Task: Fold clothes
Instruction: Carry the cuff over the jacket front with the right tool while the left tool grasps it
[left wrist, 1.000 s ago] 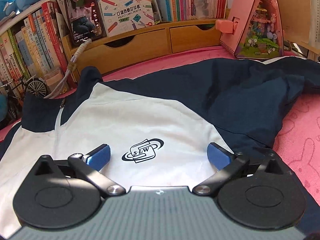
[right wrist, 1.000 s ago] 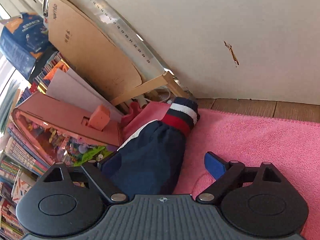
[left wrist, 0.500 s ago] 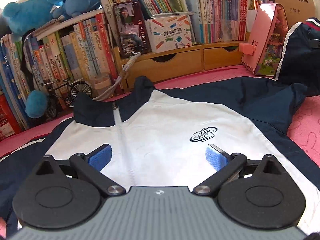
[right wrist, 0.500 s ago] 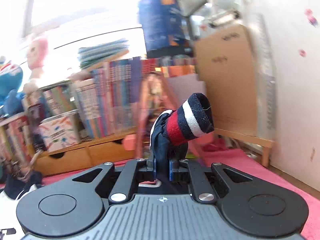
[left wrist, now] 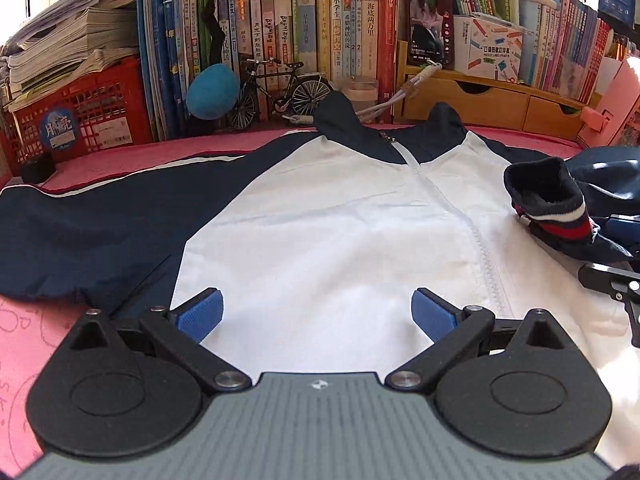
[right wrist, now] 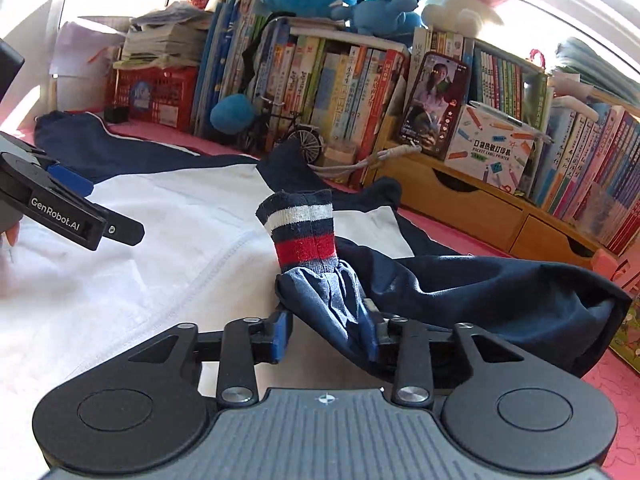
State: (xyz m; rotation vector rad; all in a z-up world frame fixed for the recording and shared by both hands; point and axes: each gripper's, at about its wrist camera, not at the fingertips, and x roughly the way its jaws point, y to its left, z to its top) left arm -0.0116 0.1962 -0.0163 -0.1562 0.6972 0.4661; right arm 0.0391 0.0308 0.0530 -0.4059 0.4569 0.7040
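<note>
One claw (right wrist: 60,204) marked GenRobot.AI, perhaps left

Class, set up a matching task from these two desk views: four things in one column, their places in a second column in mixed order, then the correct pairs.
Things
1. striped cuff
2. model bicycle
3. phone
4. red crate

Places
A. leaning upright on the wooden drawer unit
B. lying over the white jacket front
C. under the paper stack
D. standing before the books, beside a blue ball

Pairs: 1-B, 2-D, 3-A, 4-C
</note>
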